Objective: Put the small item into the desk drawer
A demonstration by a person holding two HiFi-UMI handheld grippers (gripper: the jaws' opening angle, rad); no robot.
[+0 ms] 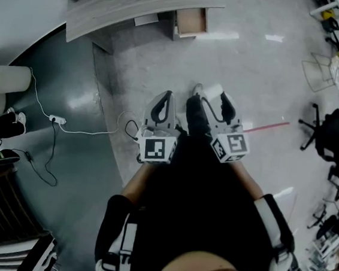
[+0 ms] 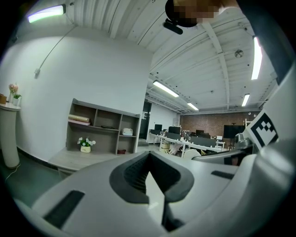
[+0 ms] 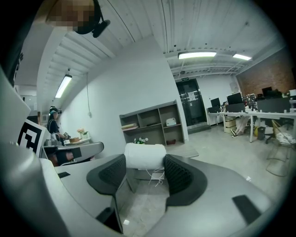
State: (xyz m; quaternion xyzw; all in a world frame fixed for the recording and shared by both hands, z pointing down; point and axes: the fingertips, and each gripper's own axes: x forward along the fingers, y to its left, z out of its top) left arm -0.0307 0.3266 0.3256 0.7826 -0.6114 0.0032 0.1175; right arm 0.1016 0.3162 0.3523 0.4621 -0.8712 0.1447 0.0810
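My right gripper (image 3: 144, 167) grips a small white soft roll (image 3: 144, 155). Left gripper (image 2: 148, 175) clenched together. Open drawer (image 1: 191, 20) of grey wooden desk (image 1: 129, 4) well ahead

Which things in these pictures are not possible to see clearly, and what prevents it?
- Inside of the desk drawer: head view, too small and far to tell its contents.
- The white item in the right gripper: right gripper view, the jaws cover both ends; its kind is unclear.
- The desk: head view, top edge cuts off its surface.
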